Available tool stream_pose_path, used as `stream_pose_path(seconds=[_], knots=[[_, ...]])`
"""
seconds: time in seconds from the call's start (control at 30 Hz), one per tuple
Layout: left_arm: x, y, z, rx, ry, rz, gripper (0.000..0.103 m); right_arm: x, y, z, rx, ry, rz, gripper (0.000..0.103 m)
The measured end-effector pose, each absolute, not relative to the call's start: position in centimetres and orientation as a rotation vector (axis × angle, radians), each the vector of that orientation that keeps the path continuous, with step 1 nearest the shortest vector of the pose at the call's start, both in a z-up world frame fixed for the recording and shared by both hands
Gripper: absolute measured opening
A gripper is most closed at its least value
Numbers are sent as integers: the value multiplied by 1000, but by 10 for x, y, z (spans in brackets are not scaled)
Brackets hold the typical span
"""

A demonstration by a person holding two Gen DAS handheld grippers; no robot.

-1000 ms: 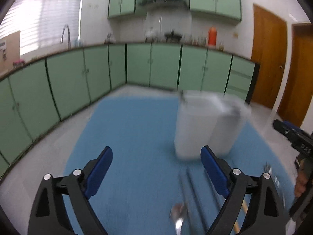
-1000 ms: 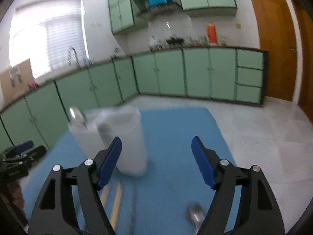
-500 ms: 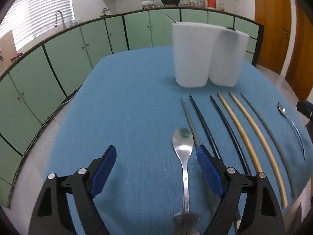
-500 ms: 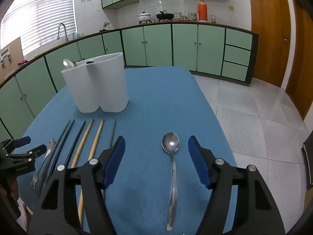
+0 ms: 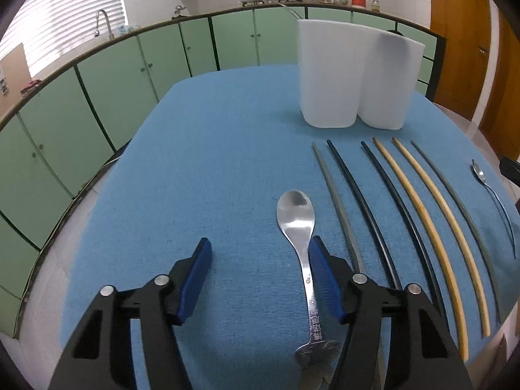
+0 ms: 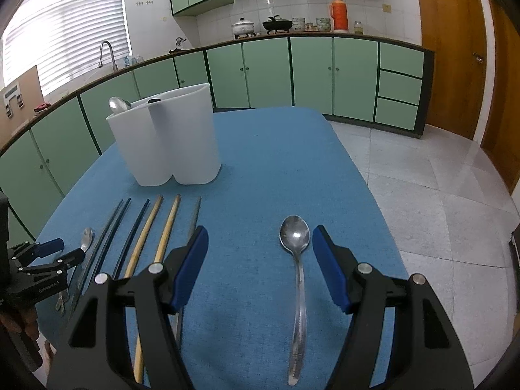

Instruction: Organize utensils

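Observation:
A white two-compartment utensil holder (image 5: 354, 74) stands at the far side of the blue table (image 5: 211, 169); it also shows in the right wrist view (image 6: 169, 139) with a spoon sticking out. Several chopsticks (image 5: 419, 214) lie in a row in front of it, dark and bamboo ones (image 6: 146, 237). A steel spoon (image 5: 299, 227) lies between my open left gripper's (image 5: 260, 260) fingers, near the right one. Another spoon (image 6: 295, 250) lies between my open right gripper's (image 6: 258, 250) fingers. The left gripper also shows at the left edge of the right wrist view (image 6: 48, 253).
Green cabinets (image 6: 292, 74) and a counter with pots run around the room. A wooden door (image 6: 455, 48) is at the right. The table's right edge (image 6: 373, 195) drops to a tiled floor. A small spoon (image 5: 484, 178) lies at the far right of the chopstick row.
Both grippers have dropped lower and pitched down toward the table, closing in on the spoons. Each spoon now sits between a gripper's fingers. Both jaws have stayed open.

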State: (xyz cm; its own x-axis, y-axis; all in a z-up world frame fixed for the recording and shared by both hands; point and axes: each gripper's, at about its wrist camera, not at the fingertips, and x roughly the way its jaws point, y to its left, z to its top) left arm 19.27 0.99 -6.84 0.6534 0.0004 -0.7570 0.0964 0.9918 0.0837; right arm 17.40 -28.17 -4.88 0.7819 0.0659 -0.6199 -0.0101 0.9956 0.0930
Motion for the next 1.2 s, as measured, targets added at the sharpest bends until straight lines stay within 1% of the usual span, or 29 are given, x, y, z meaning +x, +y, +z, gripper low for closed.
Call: stream_pose_path(seconds=[0.3, 0.47, 0.53, 0.6, 0.63, 0.67, 0.87, 0.97, 1.2], knots=[[216, 5, -60, 95, 836, -58, 61, 175, -280, -48, 77, 665, 43, 64], [227, -1, -64, 108, 867, -73, 61, 175, -283, -49, 75, 668, 40, 64], [228, -2, -67, 105, 875, -77, 55, 176, -284, -49, 75, 669, 39, 63], [229, -3, -68, 87, 879, -93, 40, 178, -285, -50, 72, 673, 40, 62], [229, -3, -68, 87, 877, -99, 35, 178, -285, -50, 70, 675, 40, 61], [229, -5, -67, 88, 877, -112, 26, 179, -285, -50, 69, 677, 41, 60], [225, -5, -66, 65, 859, -132, 26, 183, -292, -52, 60, 703, 32, 58], [222, 2, -60, 40, 832, -130, 26, 190, -298, -54, 58, 743, 30, 54], [223, 6, -46, 31, 766, -119, 26, 209, -302, -66, 50, 827, 49, 51]])
